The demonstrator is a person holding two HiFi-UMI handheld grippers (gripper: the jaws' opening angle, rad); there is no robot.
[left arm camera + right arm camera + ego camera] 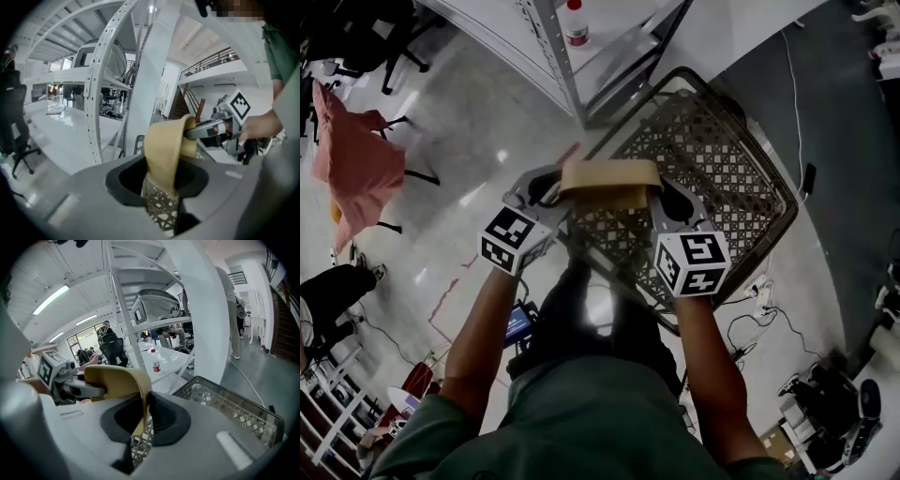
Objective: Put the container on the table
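I'm holding the container (712, 169) in mid-air by its tan handle (609, 183), left gripper (555, 192) and right gripper (664, 199) each pinching an end, with the white table (173, 355) nearby and the set-down not yet done.

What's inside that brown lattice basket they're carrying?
Nothing shows inside the basket, only its own lattice bottom. The tan handle, left gripper and right gripper cover its near end.
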